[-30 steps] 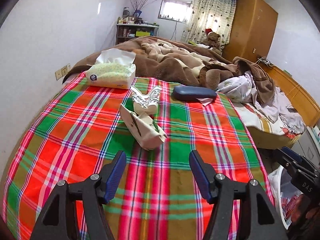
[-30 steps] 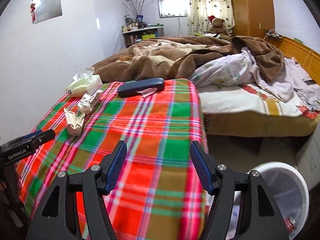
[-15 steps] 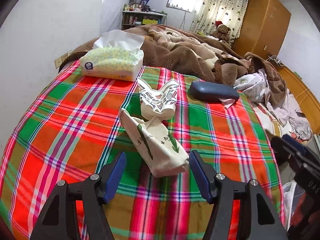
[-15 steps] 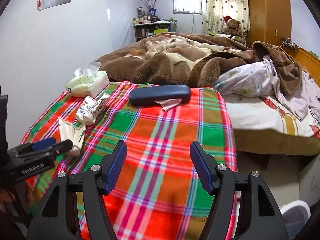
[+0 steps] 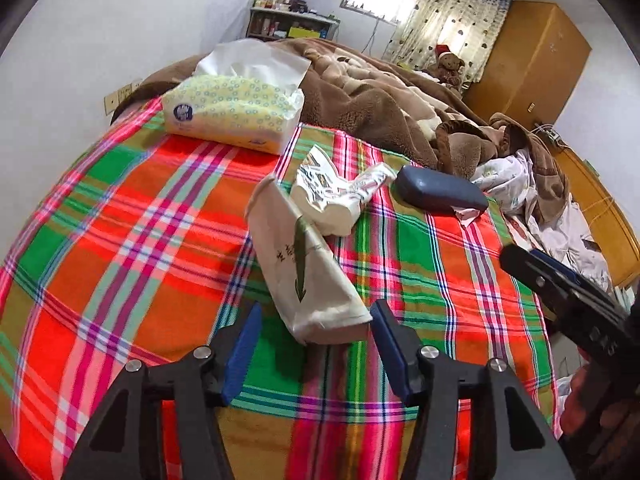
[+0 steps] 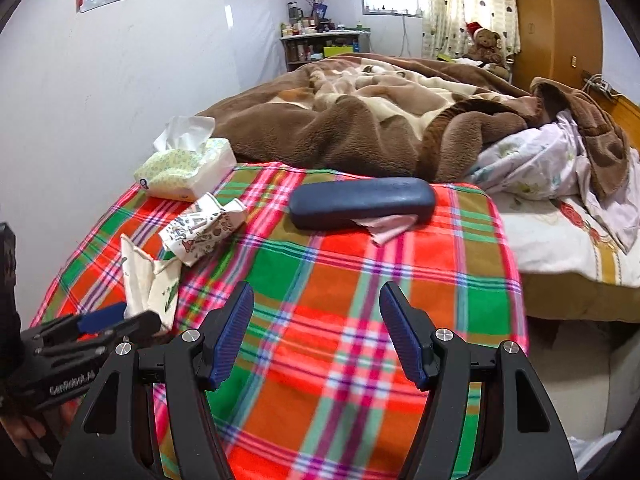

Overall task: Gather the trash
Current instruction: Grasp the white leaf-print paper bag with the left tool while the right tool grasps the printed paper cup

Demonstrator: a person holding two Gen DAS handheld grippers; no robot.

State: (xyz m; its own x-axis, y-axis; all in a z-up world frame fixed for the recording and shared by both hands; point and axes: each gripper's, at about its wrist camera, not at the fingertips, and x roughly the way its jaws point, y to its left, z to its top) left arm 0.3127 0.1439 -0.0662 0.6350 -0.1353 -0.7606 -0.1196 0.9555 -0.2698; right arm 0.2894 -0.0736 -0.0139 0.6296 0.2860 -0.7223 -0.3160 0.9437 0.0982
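While the plaid blanket (image 5: 120, 240) covers the bed, your left gripper (image 5: 316, 336) hangs jaws spread around the near end of the white paper bag (image 5: 308, 272), not pinching it. Your right gripper (image 6: 316, 332), jaws spread, holds nothing. Patterned wrapper (image 5: 332, 196) touches the bag's far end.

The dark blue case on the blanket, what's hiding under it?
A pink cloth pokes out from under the dark blue case, lying on the plaid blanket. How far the cloth reaches underneath is covered, and so is whatever sits inside the shut case.
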